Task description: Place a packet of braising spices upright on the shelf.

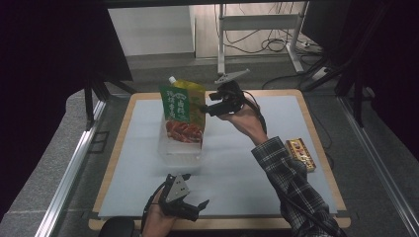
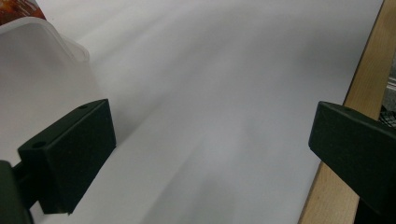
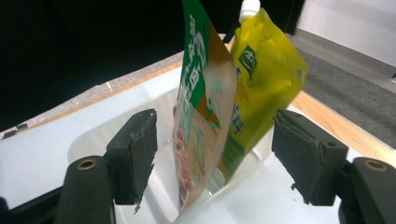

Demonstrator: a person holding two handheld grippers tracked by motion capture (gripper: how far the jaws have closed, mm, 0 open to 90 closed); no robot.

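Pouches stand upright in a clear plastic tub [image 1: 180, 150] just left of the middle of the high view: a green and orange pouch [image 1: 179, 114] in front, and a yellow pouch [image 1: 196, 101] with a white cap just behind it, the two leaning against each other. The tub sits on the white sheet [image 1: 237, 168] that covers the wooden bench [image 1: 316, 143].

The right gripper [image 1: 203, 109] is at upper centre of the high view, held up off the sheet by a raised hand [image 1: 242, 117], the checked sleeve [image 1: 291, 187] running down to the lower right. Its jaws point left at the pouches and stand wide apart; in the right gripper view both pouches lie between them, with a gap on each side and no contact that I can make out.

The left gripper [image 1: 197, 207] rests low at bottom centre of the high view, near the front edge of the bench, cupped in a hand [image 1: 160, 217] that is cut off by the frame's bottom edge. Its jaws are spread wide with nothing between them; in the left gripper view they frame bare sheet, with the tub's corner at upper left.

A small yellow and red box [image 1: 300, 153] lies at the right side of the bench, well apart from the tub; its print is too small to read, as is the lettering on the pouches.
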